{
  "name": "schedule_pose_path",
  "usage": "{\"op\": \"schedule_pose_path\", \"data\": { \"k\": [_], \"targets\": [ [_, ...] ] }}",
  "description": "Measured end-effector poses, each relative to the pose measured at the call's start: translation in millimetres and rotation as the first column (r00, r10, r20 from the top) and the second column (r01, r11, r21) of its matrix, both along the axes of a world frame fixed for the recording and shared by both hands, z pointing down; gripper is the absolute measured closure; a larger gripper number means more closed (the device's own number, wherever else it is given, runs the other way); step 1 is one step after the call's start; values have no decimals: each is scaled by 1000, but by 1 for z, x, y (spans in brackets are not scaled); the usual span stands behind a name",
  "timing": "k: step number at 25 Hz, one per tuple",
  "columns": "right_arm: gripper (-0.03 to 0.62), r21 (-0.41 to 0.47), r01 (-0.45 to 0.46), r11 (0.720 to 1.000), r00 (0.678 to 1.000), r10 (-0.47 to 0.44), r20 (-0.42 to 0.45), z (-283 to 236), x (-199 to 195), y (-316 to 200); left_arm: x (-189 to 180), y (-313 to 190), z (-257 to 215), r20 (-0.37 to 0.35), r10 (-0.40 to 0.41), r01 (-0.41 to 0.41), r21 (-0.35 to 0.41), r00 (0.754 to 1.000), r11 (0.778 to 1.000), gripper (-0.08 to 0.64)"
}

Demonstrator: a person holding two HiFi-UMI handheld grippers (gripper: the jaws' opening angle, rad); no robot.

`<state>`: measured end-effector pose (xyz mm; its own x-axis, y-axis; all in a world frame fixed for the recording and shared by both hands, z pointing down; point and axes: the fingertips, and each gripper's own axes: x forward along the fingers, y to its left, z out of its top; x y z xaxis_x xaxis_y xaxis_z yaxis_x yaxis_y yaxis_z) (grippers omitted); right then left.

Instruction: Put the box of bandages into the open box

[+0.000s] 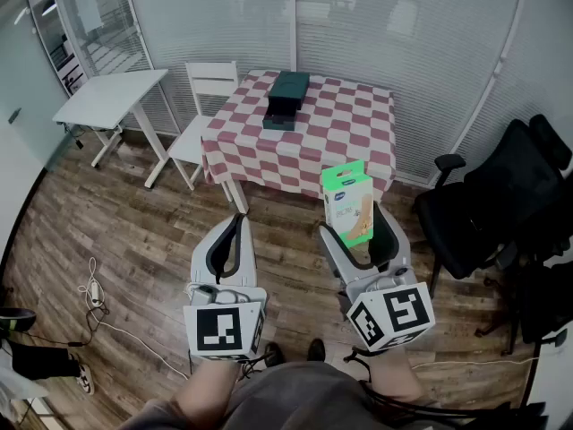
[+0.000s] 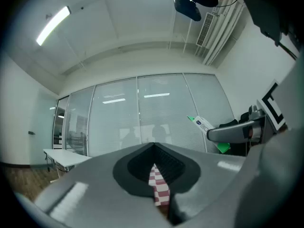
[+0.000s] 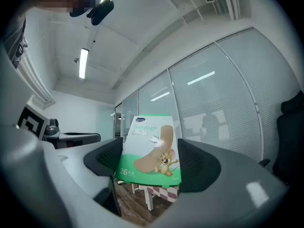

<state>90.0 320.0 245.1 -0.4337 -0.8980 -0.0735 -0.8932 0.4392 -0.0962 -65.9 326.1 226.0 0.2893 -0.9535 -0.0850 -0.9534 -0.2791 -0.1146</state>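
The box of bandages was gripped upright by the right claw, right of centre. The left claw was seen closed and empty. The open box was seen on the counter, upper centre.

"Bandage" and "26" on bandage box

We see the right tongs in smooth matt grey plastic, with finely ribbed black pads — the box of bandages is printed card with a slight sheen. The left tongs look the same plastic. Ahead, the worktop wears a soft checked cloth — the floor is grained wood planking.
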Motion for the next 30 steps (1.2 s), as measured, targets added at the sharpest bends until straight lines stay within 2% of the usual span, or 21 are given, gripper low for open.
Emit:
{"op": "schedule_pose_path", "data": {
  "k": [10,15,20,30],
  "targets": [
    [207,1,-1,1000,1000,1,-4,3,24,2,27,-3,4,7,4,-4,-7,1000,1000,560],
    [204,-22,13,1000,999,-12,51,6,45,-5,46,-9,4,13,-4,4,-11,1000,1000,560],
    [204,-20,17,1000,998,-16,58,10,68,-15,63,-16,4,27,-18,19,-4,999,1000,560],
    [205,-71,41,997,997,-36,69,30,72,-54,63,-54,19,36,-49,51,-34,998,998,560]
  ]
}}
